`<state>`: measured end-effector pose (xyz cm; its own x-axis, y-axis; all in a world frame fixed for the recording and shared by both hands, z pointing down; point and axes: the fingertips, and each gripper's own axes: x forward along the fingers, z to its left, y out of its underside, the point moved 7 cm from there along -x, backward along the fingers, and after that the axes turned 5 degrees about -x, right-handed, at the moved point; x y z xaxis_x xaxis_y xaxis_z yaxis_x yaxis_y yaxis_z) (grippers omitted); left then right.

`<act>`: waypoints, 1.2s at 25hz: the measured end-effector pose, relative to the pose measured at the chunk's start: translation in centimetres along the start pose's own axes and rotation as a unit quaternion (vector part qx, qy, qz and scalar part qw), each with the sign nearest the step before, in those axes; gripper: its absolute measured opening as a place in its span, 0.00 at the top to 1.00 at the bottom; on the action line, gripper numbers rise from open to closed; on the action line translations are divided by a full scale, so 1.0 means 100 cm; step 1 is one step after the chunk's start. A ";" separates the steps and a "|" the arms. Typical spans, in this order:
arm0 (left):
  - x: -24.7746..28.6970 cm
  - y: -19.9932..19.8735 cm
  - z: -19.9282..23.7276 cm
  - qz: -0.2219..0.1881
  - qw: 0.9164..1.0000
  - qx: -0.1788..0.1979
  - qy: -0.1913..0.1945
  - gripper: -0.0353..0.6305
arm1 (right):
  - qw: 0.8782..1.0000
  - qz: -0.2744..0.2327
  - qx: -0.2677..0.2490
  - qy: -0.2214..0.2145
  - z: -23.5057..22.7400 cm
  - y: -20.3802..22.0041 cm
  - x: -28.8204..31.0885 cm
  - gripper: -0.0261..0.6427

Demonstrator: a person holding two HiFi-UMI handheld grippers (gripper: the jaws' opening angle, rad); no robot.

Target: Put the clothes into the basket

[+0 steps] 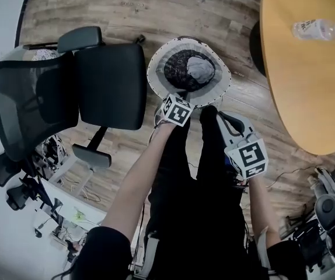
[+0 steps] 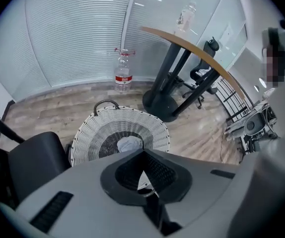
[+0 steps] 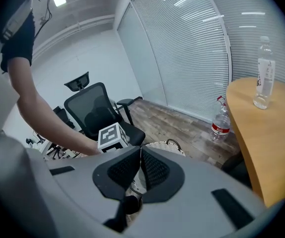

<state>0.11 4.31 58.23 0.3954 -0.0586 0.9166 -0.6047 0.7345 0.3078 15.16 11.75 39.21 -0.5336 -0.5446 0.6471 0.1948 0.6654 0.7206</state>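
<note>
Basket (image 1: 156, 74) with clothes (image 1: 189, 69) is seen just beyond left gripper (image 1: 176, 108); right gripper (image 1: 231, 130) held nearer, rightward; both closed, empty.

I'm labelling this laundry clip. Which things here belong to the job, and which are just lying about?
Job: wicker basket; clothes inside it; left gripper and right gripper, both shut and empty.
Lying about: office chair; wooden table; table bottle; floor bottle.
</note>
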 end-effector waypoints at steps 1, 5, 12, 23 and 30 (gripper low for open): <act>-0.009 0.002 0.000 0.000 1.000 -0.004 -0.001 0.93 | 1.000 -0.004 0.007 -0.001 0.002 -0.004 -0.003 0.94; -0.043 0.003 -0.008 0.002 1.000 0.009 0.002 0.93 | 1.000 -0.022 0.014 -0.001 0.009 -0.025 -0.015 0.94; -0.097 -0.015 -0.032 -0.027 0.999 0.016 0.008 0.93 | 0.999 -0.036 -0.001 0.012 0.006 -0.045 -0.035 0.94; -0.159 -0.017 -0.079 -0.044 0.999 -0.022 0.019 0.93 | 0.999 -0.044 0.003 0.009 -0.004 -0.055 -0.070 0.94; -0.198 -0.036 -0.101 -0.101 0.994 -0.037 0.035 0.93 | 0.998 -0.064 -0.005 -0.006 -0.019 -0.064 -0.087 0.94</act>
<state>1.41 9.65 36.45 0.5528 -0.1651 0.8168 -0.4557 0.7607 0.4622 20.11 11.23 29.46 -0.5646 -0.6189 0.5461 0.1330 0.5848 0.8002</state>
